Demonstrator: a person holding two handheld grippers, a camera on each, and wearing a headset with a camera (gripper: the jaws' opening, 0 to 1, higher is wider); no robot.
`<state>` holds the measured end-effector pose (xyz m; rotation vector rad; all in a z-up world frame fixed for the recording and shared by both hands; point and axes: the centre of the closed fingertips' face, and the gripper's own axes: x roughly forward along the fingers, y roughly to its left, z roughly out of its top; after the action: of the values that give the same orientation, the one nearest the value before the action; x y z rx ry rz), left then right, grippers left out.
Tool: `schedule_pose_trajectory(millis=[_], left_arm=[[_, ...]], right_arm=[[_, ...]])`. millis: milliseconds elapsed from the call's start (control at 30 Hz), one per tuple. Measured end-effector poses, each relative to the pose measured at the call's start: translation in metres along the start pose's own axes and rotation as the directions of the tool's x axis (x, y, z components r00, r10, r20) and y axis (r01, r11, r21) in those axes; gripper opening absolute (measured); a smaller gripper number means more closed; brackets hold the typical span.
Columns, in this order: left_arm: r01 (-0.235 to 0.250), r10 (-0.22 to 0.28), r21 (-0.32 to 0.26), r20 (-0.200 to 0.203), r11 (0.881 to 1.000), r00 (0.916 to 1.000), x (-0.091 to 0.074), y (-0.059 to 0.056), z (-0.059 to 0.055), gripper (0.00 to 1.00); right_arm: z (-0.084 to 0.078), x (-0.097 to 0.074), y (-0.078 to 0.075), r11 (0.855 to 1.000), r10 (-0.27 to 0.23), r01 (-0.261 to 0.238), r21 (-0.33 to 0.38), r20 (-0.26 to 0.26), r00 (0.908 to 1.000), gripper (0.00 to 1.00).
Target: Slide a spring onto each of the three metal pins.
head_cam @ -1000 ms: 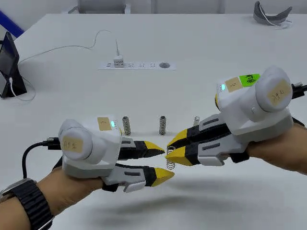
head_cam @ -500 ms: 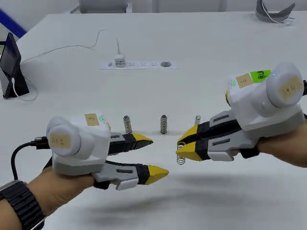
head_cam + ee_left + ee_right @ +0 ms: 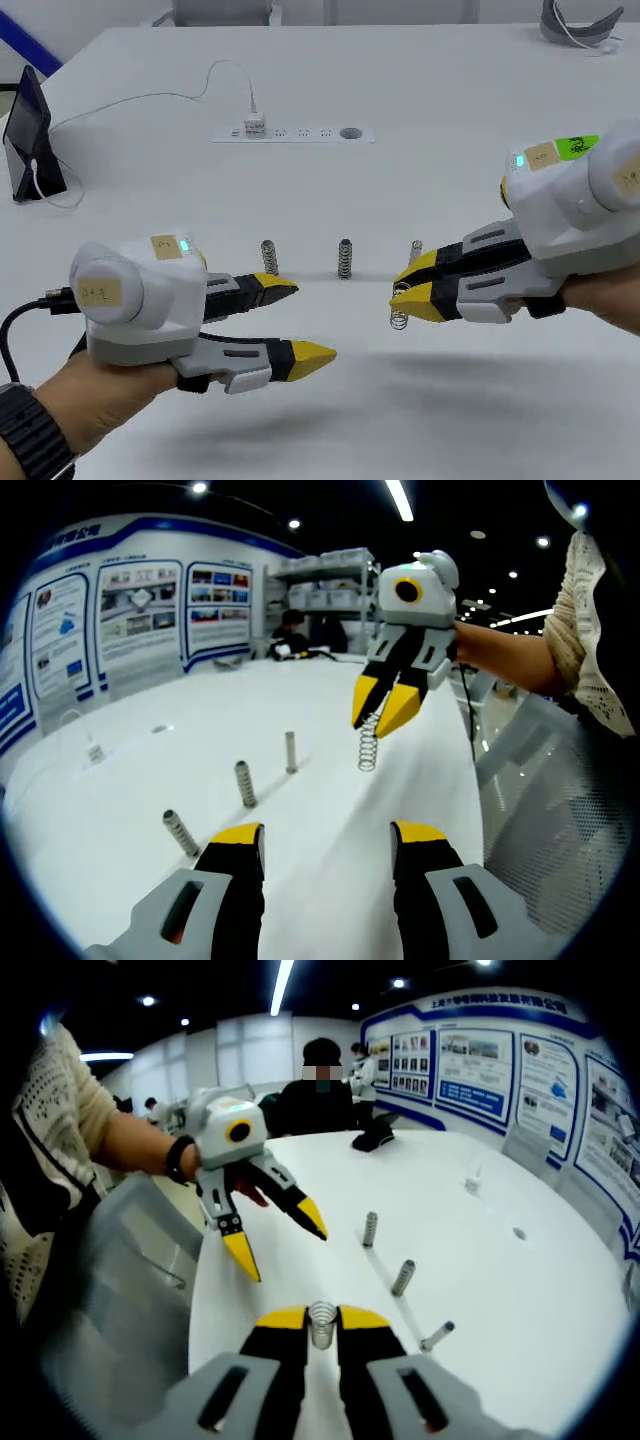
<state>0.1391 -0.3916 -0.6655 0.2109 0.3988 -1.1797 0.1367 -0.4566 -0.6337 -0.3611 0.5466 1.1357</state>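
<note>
Three pins stand in a row on the white table (image 3: 330,420). The left pin (image 3: 269,257) and the middle pin (image 3: 345,258) each wear a spring. The right pin (image 3: 415,250) is bare, as the left gripper view (image 3: 291,752) and the right gripper view (image 3: 436,1336) confirm. My right gripper (image 3: 402,290) is shut on a loose spring (image 3: 400,312), which hangs just in front of the bare pin and a little left of it. That spring (image 3: 321,1322) sits between its own jaws. My left gripper (image 3: 305,320) is open and holds nothing, in front of the left pin.
A white power strip (image 3: 290,133) with a plugged charger and cable lies at the table's far middle. A dark tablet (image 3: 30,130) stands at the left edge. A grey object (image 3: 575,20) lies at the far right corner. A person (image 3: 320,1090) sits beyond the table.
The two grippers have drawn apart. My right gripper carried the spring to the right, toward the bare pin. My left gripper has pulled back to the left, still open.
</note>
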Motion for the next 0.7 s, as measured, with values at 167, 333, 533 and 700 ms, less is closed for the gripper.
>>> schedule_pose_trajectory(millis=[167,333,533,700], left_arm=[[-0.014,0.014,-0.009,0.005,1.000,0.9999,-0.004,0.001,-0.001,0.52],[-0.026,0.026,-0.020,0.011,0.999,0.9996,-0.008,0.002,-0.002,0.52],[-0.033,0.033,-0.033,0.018,0.999,0.9993,-0.010,0.001,-0.004,0.52],[-0.035,0.036,-0.037,0.025,0.999,0.9990,-0.010,0.000,-0.003,0.52]], right_arm=[[-0.001,-0.007,-0.012,0.999,-0.032,0.032,0.009,0.002,0.9995,0.12],[-0.002,-0.014,-0.025,0.998,-0.067,0.067,0.018,0.000,0.9977,0.12],[-0.002,-0.019,-0.042,0.993,-0.112,0.112,0.031,-0.004,0.9937,0.12],[-0.001,-0.020,-0.054,0.990,-0.139,0.139,0.034,-0.006,0.9903,0.12]])
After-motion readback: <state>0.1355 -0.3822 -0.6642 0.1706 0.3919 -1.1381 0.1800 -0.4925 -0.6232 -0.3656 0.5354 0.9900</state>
